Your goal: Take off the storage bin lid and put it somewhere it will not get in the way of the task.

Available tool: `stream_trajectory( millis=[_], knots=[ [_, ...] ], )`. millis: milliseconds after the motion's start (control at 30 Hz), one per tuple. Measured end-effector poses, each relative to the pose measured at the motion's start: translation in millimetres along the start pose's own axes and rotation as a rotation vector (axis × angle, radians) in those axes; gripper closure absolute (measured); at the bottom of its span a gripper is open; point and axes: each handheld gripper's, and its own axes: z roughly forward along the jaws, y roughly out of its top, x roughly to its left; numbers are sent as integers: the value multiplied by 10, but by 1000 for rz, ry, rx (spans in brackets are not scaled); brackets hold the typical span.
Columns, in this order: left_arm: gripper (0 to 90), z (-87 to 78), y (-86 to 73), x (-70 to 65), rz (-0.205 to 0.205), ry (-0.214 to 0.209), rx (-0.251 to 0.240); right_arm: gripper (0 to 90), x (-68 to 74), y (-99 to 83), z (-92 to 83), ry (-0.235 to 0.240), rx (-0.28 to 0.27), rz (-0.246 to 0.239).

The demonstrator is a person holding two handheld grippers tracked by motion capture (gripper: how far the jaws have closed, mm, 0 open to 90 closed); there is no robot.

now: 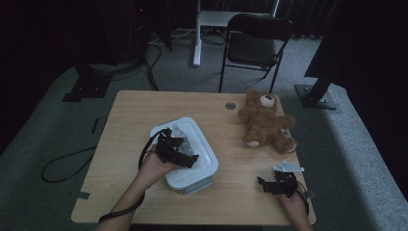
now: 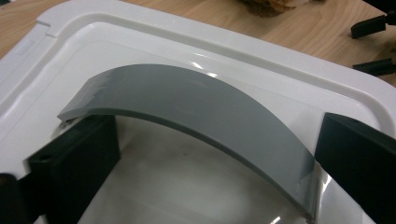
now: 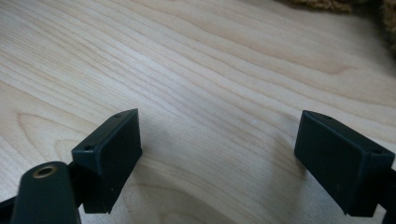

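A white storage box (image 1: pixel 204 144) with its lid (image 2: pixel 233 51) on sits mid-table. An arched grey handle (image 2: pixel 196 98) lies across the lid. My left gripper (image 1: pixel 192 160) hovers low over the lid, and in the left gripper view its jaws (image 2: pixel 215 172) stand wide, one at each end of the handle. I see no pad pressing on it. My right gripper (image 1: pixel 263 184) rests near the table's front right with nothing in it. Its jaws (image 3: pixel 219 154) stand wide apart over bare wood. A brown teddy bear (image 1: pixel 264 122) lies at the back right.
The wooden table (image 1: pixel 144 110) has a round cable hole (image 1: pixel 230 105) near its far edge. A black folding chair (image 1: pixel 257 41) stands behind the table. A black cable (image 1: pixel 62 166) loops on the floor at the left.
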Motion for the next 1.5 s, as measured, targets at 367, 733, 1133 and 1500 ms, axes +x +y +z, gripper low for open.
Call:
stream_trajectory(
  millis=[367, 733, 1133, 1500],
  knots=[
    [179, -42, 4, -6, -10, -28, -22, 134, -10, -13, -12, -23, 4, 24],
    [378, -46, 22, -20, -22, -75, -23, 134, -10, -13, -12, -23, 3, 24],
    [538, -81, -54, 27, -71, -172, -86, 135, -11, -13, -13, -23, 4, 24],
    [647, -228, -21, -40, -53, -192, -130, 136, -12, -13, -12, -23, 3, 25]
  ],
)
